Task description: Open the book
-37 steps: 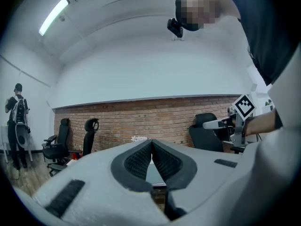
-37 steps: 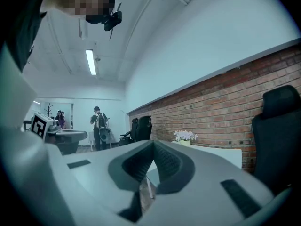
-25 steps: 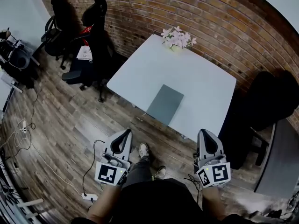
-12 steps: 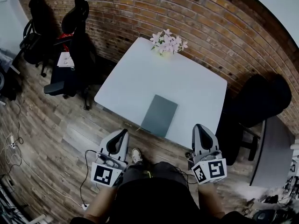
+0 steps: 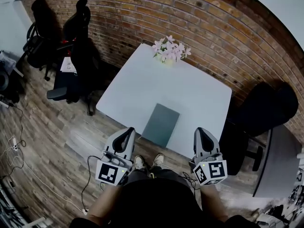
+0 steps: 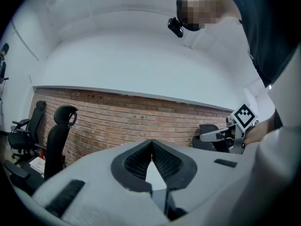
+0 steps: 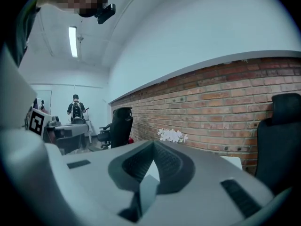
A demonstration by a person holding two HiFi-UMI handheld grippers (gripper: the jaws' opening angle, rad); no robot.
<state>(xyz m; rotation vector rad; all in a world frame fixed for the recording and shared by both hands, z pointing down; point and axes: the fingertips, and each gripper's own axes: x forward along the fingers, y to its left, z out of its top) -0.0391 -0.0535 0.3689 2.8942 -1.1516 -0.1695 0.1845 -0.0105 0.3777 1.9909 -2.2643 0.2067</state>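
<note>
White table (image 5: pixel 190 89) carries two items: a closed grey book (image 5: pixel 161 125) flat at its near edge, and flowers (image 5: pixel 169 49) at its far edge.

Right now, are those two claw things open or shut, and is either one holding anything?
Left gripper: shut, holding nothing.
Right gripper: shut, holding nothing.

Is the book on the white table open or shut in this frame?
Shut. The book lies flat at the table's near edge, showing a single plain grey cover with no pages or spread visible.
</note>
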